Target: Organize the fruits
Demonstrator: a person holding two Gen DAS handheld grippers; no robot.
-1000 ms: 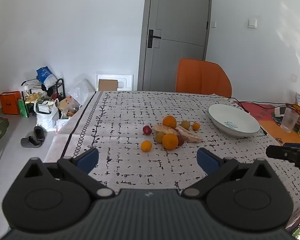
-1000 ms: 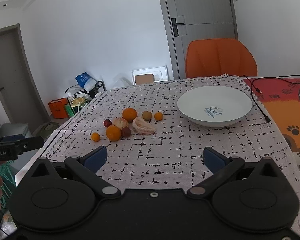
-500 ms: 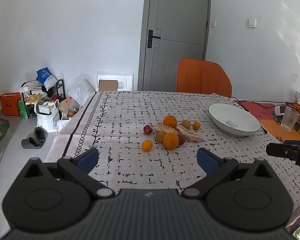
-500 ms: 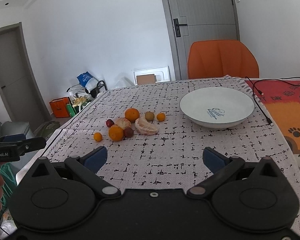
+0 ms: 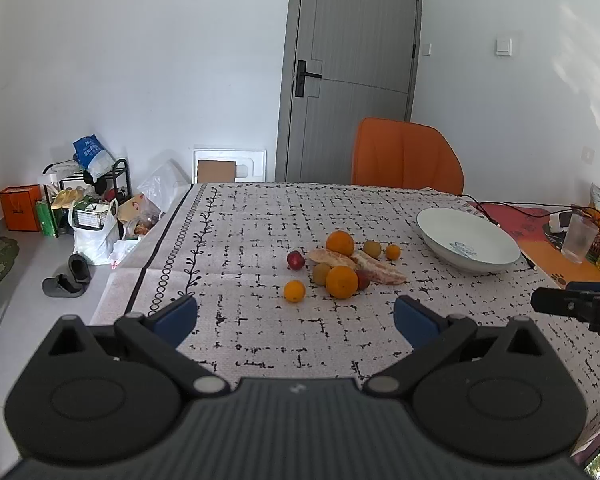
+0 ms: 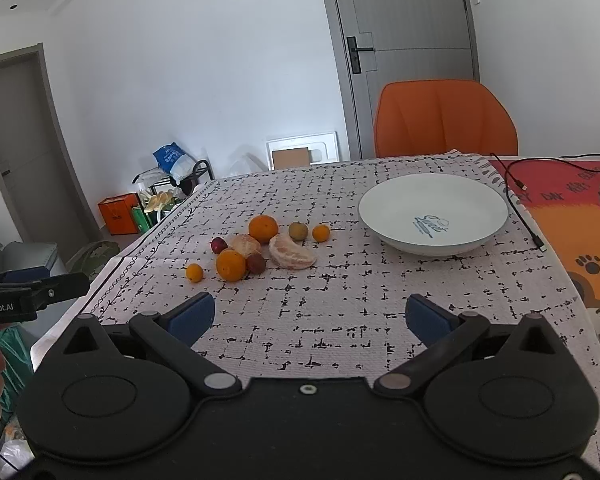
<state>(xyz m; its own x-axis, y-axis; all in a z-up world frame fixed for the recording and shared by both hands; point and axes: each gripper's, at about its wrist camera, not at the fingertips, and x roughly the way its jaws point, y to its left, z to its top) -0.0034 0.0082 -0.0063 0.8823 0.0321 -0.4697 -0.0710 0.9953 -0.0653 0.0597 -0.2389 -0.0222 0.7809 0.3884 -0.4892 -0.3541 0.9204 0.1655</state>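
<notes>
The left gripper (image 5: 296, 314) hung wide apart over the near table (image 5: 260, 332), empty; the right gripper (image 6: 310, 314) was likewise spread wide and held nothing; each showed in the other's view only as a dark tip at the frame edge, its fingers cut off. Ahead, mid-table, lay the fruits (image 6: 260, 250) in a loose cluster: two oranges, peeled segments, small dark-red and greenish ones, touching or just beside one another; what the dark ones were I could not tell; a small orange (image 6: 194, 272) sat apart on the near left. The white bowl (image 6: 480, 236) stood right of them, empty; a cable (image 6: 516, 196) ran beside it; an orange chair (image 6: 446, 118) stood beyond, its legs hidden by the table.
</notes>
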